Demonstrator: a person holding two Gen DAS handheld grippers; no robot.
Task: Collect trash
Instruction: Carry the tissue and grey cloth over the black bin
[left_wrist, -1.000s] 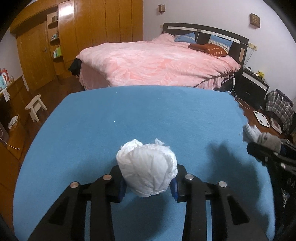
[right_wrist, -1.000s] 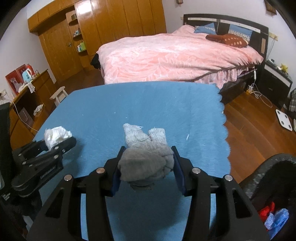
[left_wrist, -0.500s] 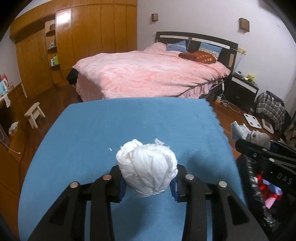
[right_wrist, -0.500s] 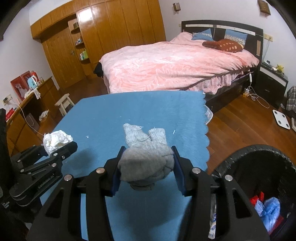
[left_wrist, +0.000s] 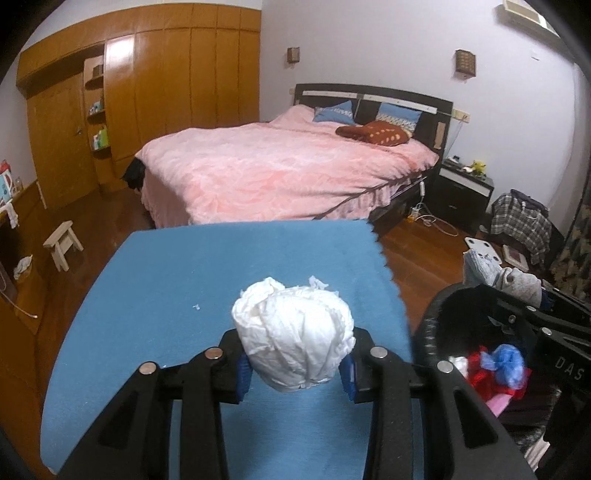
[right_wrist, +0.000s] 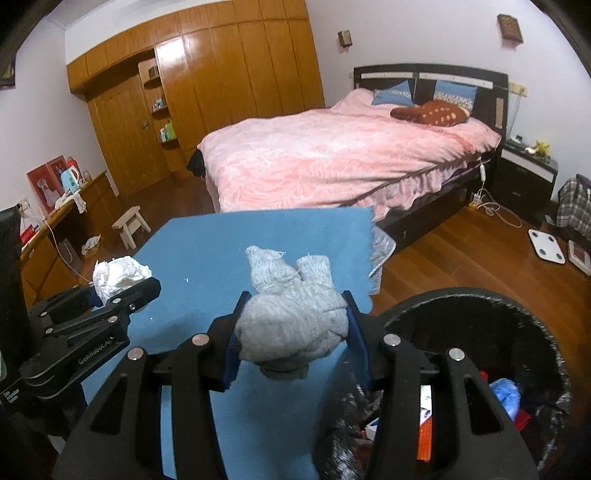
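Two pieces of trash ride above the blue desk (left_wrist: 177, 288): left gripper (left_wrist: 295, 363) jaws pinch a soft, light tissue wad (left_wrist: 293, 332); right gripper (right_wrist: 291, 345) jaws squeeze a limp gray sock (right_wrist: 291, 325), bin (right_wrist: 532, 332) lower right.

Claws: two, the left claw (left_wrist: 295, 363) and the right claw (right_wrist: 291, 341).
White paper wads: one, the paper wad (left_wrist: 293, 338), between the left claw's fingers.
Grey socks: one bundle, the grey sock (right_wrist: 291, 325), between the right claw's fingers; whether it is one sock or a pair cannot be told.
Bins: one, the black bin (right_wrist: 480, 306), near right.
Counters: one, the blue counter (right_wrist: 207, 254).
Beds: one, the pink bed (right_wrist: 332, 155), far.
Blue pillows: two, on the far end of the bed.
Stools: one, the wooden stool (right_wrist: 131, 225), far left.
Bathroom scales: one, the white scale (right_wrist: 546, 245), on the floor at right.
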